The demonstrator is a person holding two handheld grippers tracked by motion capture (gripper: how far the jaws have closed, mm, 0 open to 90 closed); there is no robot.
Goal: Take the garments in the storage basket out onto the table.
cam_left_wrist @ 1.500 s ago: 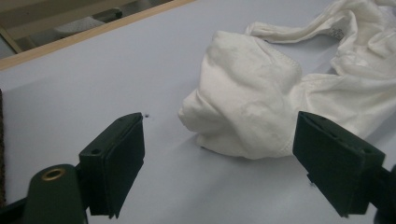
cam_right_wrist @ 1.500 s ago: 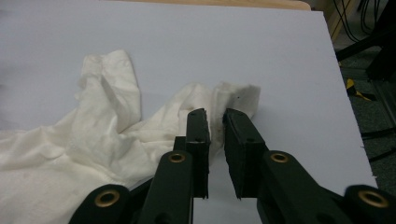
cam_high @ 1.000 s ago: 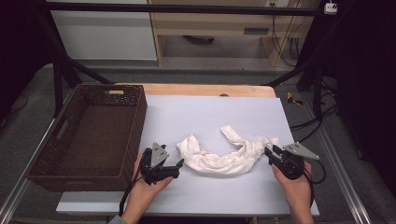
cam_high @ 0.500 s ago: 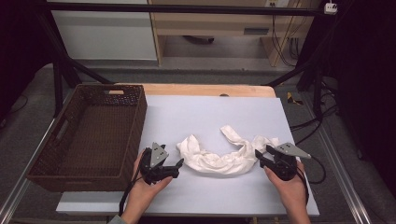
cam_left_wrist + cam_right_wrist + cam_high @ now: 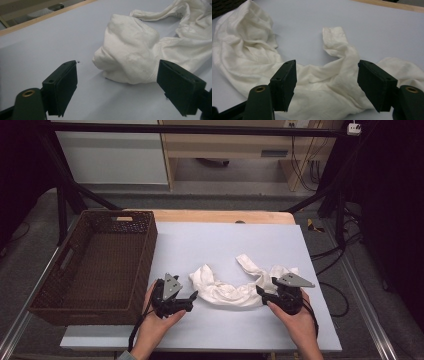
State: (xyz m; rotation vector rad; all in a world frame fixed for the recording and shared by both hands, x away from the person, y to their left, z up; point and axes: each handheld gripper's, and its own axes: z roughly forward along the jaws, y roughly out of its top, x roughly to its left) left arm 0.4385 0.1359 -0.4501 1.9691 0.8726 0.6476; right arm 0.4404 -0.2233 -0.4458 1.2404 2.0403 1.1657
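A crumpled white cloth (image 5: 231,287) lies in a curved strip on the pale blue table top (image 5: 220,242). My left gripper (image 5: 191,297) rests on the table just left of the cloth's left end, jaws open, with the bunched end of the cloth (image 5: 132,55) a short way ahead of them. My right gripper (image 5: 260,291) sits at the cloth's right part. Its jaws have just been opening and stand wide apart, with the cloth (image 5: 324,82) lying loose between and under them, not pinched.
A dark brown wicker basket (image 5: 52,290) stands empty along the table's left side, close to my left hand. A wooden strip (image 5: 220,216) borders the far edge. Black frame legs and cables sit beyond the table.
The right hand has slid left along the cloth, toward its middle. The left hand and the cloth's left end have stayed put.
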